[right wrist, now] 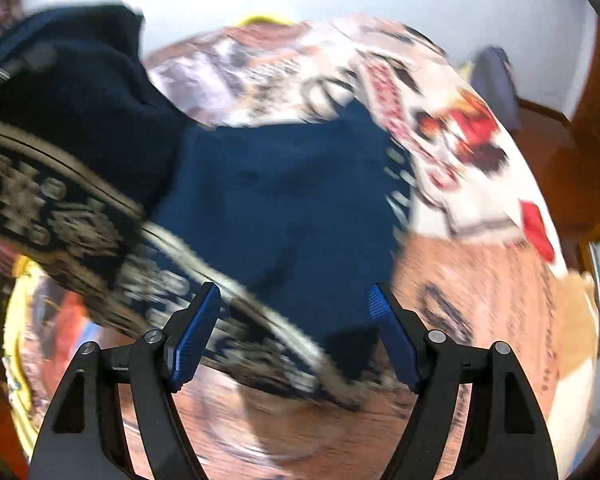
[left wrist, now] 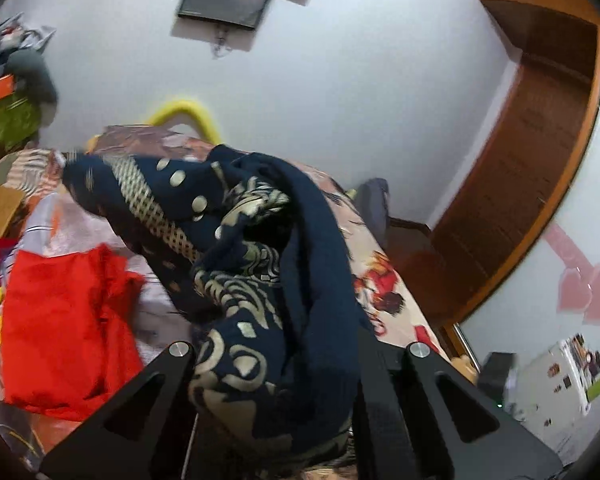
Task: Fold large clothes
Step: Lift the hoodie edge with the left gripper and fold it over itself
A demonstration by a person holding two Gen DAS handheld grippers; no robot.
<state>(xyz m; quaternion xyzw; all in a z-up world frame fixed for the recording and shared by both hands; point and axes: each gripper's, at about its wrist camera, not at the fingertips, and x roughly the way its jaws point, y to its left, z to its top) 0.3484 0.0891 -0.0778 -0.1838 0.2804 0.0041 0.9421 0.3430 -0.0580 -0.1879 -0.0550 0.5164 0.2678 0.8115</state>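
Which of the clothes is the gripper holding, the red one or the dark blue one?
The dark blue garment with gold patterns. It bunches up between the left gripper's fingers, while the plain red garment lies loose on the bed beside it.

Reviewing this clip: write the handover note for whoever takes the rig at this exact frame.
Left gripper: shut on the navy patterned garment, a bunched wad held above the bed.
Right gripper: open, holding nothing, poised over the garment's plain navy part; view blurred.
Red cloth lies on the bed beside it.
Done: garment picked up at one point.
Left: spread it flat, then make every fold.
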